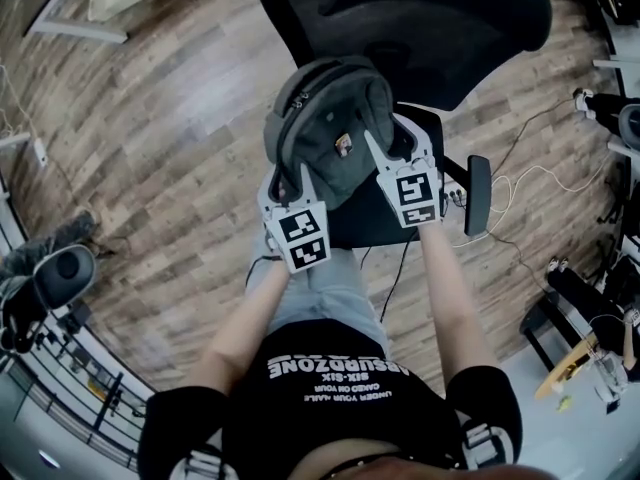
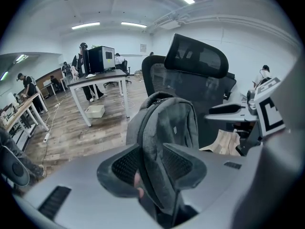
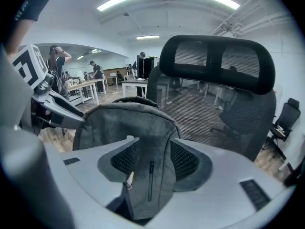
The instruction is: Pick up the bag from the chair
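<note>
Looming behind bag (image 1: 325, 133): chair backrest (image 1: 430, 23).

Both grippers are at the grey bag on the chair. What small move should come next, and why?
Probably close the right gripper on the bag: its jaws stand wide apart with the front panel between them, not pinching. The left gripper straddles a side fold; its grip is unclear. The bag sits upright on the chair, so lifting should wait for firm holds.

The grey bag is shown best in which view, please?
The head view: nearly the whole bag shows from above, on the chair. The right gripper view shows only its front panel, the left gripper view one narrow side.
</note>
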Tool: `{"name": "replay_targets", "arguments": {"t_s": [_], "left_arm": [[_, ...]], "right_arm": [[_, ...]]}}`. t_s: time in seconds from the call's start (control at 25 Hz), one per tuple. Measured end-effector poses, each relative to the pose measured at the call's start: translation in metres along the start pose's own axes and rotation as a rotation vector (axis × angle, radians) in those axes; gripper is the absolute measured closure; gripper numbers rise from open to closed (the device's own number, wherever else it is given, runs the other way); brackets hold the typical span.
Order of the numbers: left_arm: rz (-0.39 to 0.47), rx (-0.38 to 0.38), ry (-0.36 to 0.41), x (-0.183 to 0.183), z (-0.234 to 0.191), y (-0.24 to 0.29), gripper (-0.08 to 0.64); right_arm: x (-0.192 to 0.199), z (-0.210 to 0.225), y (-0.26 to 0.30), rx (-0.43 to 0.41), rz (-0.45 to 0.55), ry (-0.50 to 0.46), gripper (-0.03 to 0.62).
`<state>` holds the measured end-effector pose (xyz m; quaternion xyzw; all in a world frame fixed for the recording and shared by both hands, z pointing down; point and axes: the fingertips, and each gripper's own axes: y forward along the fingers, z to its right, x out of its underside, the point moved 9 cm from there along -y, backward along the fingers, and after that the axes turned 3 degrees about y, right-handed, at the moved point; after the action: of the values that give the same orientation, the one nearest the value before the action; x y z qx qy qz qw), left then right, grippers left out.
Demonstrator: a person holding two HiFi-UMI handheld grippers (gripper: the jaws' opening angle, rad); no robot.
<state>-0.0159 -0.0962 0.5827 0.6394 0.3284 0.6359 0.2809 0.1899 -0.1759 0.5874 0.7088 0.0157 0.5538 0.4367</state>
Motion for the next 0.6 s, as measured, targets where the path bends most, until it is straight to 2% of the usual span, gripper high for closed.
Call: {"name": "replay_targets", "arguments": {"t_s": [0.24, 0.6], "left_arm": [[-0.028, 0.003, 0.004, 0.002, -0.007, 0.008, 0.417], [-0.047, 0.006, 0.054, 0.004, -0.011, 0.016, 0.419]], "right_arm": [[0.012, 0.012, 0.020, -0.006, -0.038, -0.024, 0.385], [0.024, 0.037, 0.045, -0.018, -0.109, -0.082, 0.385]]}}
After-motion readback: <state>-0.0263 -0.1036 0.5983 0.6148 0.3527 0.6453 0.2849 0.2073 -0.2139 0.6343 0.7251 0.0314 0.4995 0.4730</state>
